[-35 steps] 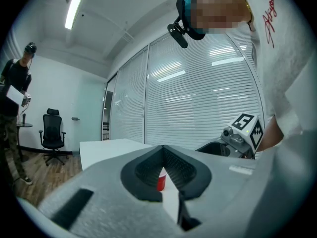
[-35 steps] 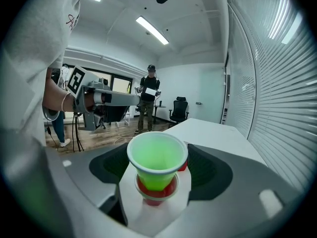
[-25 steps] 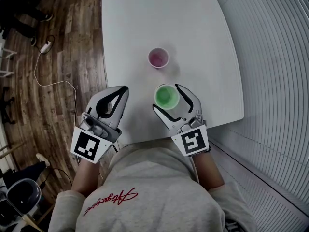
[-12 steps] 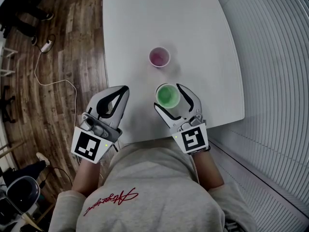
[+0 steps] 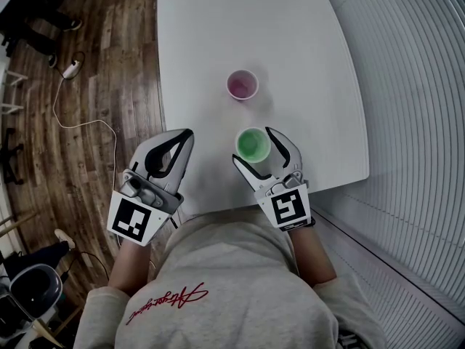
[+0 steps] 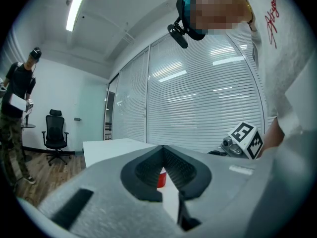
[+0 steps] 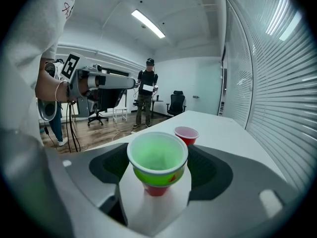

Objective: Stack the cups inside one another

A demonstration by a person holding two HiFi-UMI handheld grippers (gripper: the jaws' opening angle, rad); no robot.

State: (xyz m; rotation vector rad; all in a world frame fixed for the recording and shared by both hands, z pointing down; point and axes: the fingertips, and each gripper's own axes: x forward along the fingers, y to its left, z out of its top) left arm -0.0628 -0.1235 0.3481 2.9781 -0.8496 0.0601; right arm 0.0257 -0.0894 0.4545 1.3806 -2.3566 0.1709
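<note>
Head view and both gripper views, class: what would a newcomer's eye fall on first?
The green cup stands out, near the front edge of the white table, between the spread fingers of the right gripper, which seem clear of it; a red base shows beneath it. A red cup stands alone farther up the table. The left gripper, fingers together, hangs at the table's left edge.

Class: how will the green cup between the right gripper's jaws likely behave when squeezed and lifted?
The green cup looks thin-walled, so it probably flexes under a squeeze. It appears empty, so likely light. Seemingly nested in a red cup, it may drag that up.
</note>
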